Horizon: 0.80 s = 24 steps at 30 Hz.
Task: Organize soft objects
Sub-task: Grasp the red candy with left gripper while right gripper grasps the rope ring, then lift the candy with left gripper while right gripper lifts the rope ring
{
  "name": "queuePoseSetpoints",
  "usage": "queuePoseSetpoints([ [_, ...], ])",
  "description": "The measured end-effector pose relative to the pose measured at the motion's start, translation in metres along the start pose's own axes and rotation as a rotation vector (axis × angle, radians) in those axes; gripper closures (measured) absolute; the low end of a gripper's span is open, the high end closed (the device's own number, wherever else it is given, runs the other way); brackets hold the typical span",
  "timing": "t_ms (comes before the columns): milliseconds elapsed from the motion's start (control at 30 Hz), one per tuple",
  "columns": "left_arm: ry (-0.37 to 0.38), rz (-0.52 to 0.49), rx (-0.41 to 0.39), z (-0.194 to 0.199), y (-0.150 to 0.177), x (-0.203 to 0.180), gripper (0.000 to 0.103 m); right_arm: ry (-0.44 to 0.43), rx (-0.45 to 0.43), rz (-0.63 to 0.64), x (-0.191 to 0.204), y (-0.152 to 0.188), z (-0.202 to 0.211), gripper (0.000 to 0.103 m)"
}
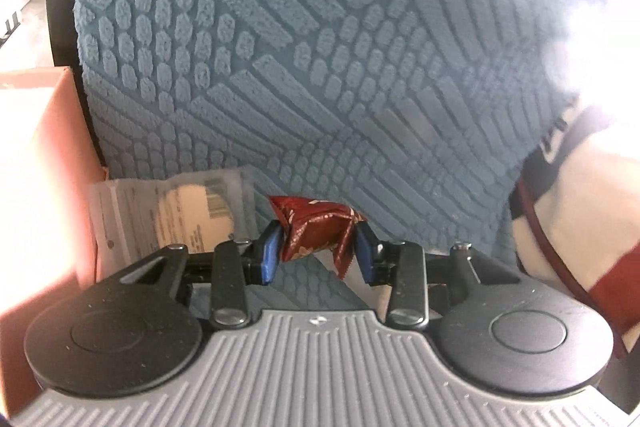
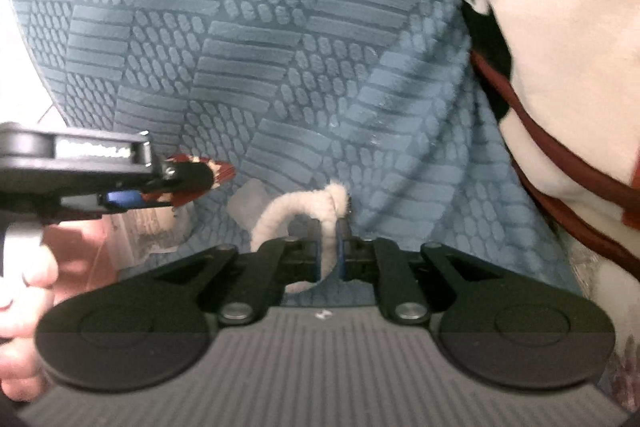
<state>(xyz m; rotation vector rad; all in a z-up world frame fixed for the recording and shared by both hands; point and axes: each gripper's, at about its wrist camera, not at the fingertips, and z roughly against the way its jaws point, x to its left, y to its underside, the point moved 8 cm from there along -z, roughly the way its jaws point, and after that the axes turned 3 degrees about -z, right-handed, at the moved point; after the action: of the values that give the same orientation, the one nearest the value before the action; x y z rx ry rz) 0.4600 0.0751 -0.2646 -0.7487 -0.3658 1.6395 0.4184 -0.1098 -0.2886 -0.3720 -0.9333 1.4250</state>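
My left gripper (image 1: 316, 245) is shut on a red patterned wrapper packet (image 1: 316, 227), held just above a blue textured mat (image 1: 320, 47). The same left gripper (image 2: 176, 187) shows from the side in the right wrist view, with the red packet (image 2: 222, 171) poking out of its tips. My right gripper (image 2: 328, 247) is shut on a fuzzy white pipe cleaner (image 2: 296, 207) that loops up to the left, over the blue mat (image 2: 240, 27).
A pink box (image 1: 44, 167) stands at the left. A clear plastic bag with a label (image 1: 180, 215) lies by the mat's left edge. A white cushion with red piping (image 2: 560, 67) lies at the right, and also shows in the left wrist view (image 1: 580, 207).
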Motion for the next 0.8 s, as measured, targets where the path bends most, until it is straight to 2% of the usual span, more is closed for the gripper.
queuePoseSetpoints([
  [267,0.009,-0.043,-0.015,0.018,0.024,-0.028,0.060,0.017,-0.003,-0.002,-0.005,0.006,0.017,0.092],
  [800,-0.008,-0.091,-0.037,0.062,0.067,-0.044,0.067,0.053,-0.006,0.070,0.004,0.035,0.066,0.092],
])
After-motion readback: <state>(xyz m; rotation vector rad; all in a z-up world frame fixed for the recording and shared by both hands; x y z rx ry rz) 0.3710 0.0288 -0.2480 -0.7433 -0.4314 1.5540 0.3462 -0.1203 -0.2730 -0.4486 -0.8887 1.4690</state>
